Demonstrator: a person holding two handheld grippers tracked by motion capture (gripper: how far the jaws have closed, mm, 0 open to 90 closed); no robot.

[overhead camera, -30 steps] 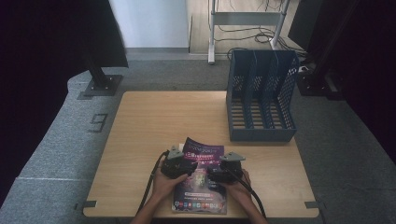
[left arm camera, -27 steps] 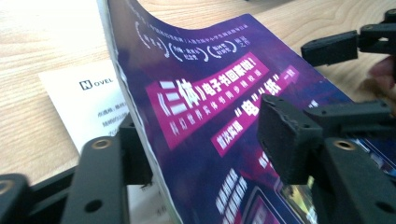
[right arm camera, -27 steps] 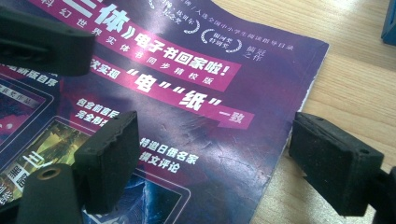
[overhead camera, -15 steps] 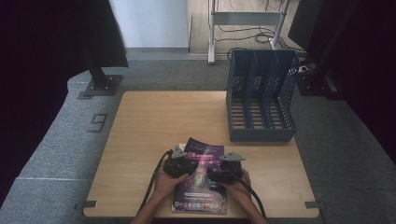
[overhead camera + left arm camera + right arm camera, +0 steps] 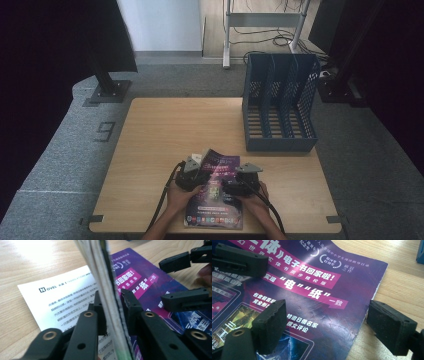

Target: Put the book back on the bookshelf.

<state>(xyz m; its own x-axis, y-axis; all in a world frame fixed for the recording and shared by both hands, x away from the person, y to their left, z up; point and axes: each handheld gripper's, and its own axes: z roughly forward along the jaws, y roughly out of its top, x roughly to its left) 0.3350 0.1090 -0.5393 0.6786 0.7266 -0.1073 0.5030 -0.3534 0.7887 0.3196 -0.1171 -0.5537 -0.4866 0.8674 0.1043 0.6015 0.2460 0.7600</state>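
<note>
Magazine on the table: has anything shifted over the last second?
Nothing visibly moved. The left gripper stays shut on the lifted pages of the magazine; the right gripper stays open over its cover. The file rack has not shifted.

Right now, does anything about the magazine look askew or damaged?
Yes. The left tongs pinch a sheaf of pages of the purple magazine upright, so its left side stands off the table. In the right gripper view its outer edge looks slightly frayed.
</note>
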